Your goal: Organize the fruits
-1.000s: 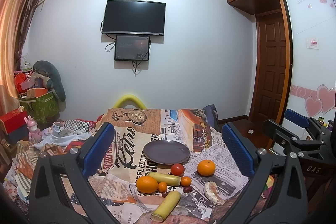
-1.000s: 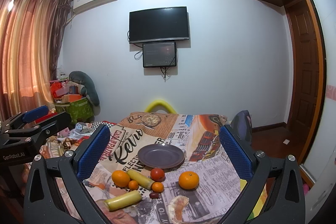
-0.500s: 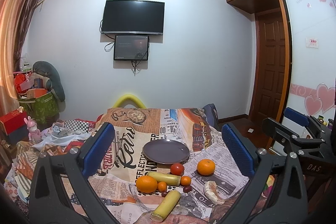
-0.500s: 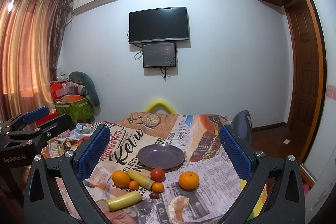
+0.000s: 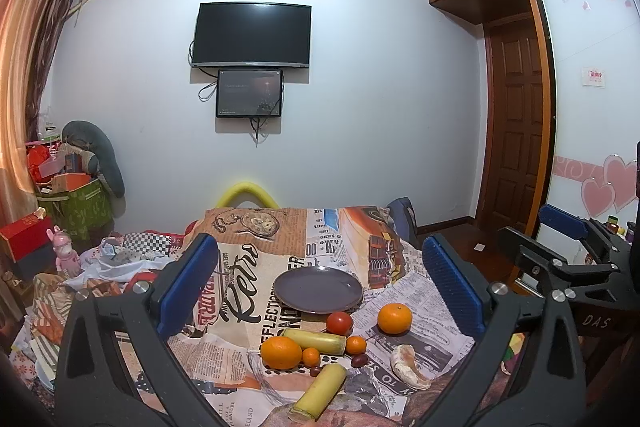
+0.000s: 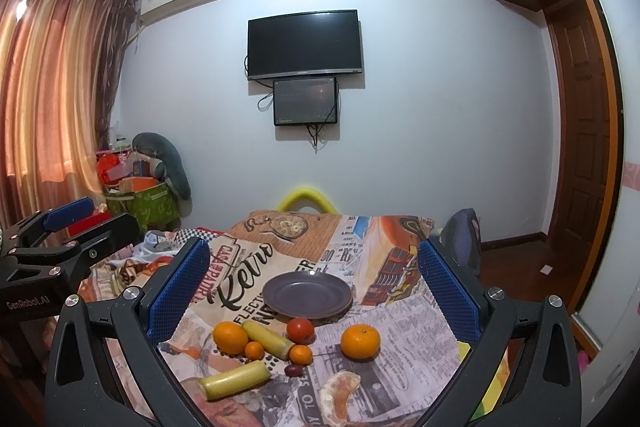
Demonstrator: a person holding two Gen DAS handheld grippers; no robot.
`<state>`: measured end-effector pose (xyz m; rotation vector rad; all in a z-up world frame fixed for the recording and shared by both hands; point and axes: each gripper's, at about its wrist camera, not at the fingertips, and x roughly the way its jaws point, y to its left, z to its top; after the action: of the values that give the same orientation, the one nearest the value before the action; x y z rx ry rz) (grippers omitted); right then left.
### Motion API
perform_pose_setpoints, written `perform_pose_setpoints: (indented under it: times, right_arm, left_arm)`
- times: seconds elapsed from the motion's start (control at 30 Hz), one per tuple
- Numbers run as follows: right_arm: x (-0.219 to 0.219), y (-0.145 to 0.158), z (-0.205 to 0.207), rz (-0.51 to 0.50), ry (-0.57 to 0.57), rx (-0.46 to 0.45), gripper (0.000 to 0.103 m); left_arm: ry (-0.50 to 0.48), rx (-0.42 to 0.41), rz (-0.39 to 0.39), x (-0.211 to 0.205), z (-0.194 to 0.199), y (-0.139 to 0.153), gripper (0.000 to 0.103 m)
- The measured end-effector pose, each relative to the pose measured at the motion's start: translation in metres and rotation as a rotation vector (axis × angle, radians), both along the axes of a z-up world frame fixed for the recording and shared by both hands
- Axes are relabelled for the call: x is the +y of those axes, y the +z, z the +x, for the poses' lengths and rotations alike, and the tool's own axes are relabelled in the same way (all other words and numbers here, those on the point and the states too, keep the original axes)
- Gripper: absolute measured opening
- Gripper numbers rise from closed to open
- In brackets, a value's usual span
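I am holding the left tongs (image 5: 320,283) spread wide and gripping nothing, and the right tongs (image 6: 314,283) are spreading just as wide, also with nothing between them. Both are hanging above the near edge of the counter (image 6: 404,311), which is wearing a newspaper-print cloth.

Just beyond the tips the fruit is lying loose: 2 big oranges, one at the left (image 6: 230,337) and one apart at the right (image 6: 360,341), 2 small oranges (image 6: 254,350), a tomato (image 6: 300,330), 2 yellow banana pieces (image 6: 234,380), some dark dates (image 6: 293,370) and a peeled orange segment (image 6: 340,393). Behind them the purple plate (image 6: 307,294) is sitting bare.

I am judging the risk to be the crowding at the left: closing on one piece there could be nudging its round neighbours into rolling off. The cloth is looking rumpled, so a low approach could be snagging it.
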<state>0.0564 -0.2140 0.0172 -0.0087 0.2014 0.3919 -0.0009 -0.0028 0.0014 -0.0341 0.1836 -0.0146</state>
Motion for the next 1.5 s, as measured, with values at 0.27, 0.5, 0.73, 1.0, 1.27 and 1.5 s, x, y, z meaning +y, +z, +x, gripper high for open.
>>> perform_pose_setpoints:
  times: [0.27,0.5,0.73,1.0,1.27,1.5]
  right_arm:
    - [0.001,-0.017,0.017,-0.027,0.016,0.078,0.102]
    - [0.001,-0.046,0.038,-0.07,0.036,0.214,0.082]
    - [-0.004,-0.077,0.059,-0.112,0.025,0.345,0.068]
    - [-0.009,-0.117,0.082,-0.146,0.033,0.506,0.068]
    - [-0.01,-0.155,0.103,-0.154,0.035,0.632,0.068]
    - [-0.007,-0.185,0.111,-0.173,0.05,0.718,0.068]
  left_arm:
    - [-0.008,0.036,-0.019,0.009,0.01,-0.006,0.098]
    - [-0.002,0.142,-0.041,0.023,0.037,-0.026,0.078]
    - [-0.014,0.273,-0.021,0.03,0.069,-0.061,0.063]
    - [-0.043,0.481,0.003,0.034,0.109,-0.118,0.063]
    - [-0.089,0.613,0.029,0.02,0.128,-0.162,0.063]
    - [-0.141,0.715,0.04,0.004,0.139,-0.199,0.063]
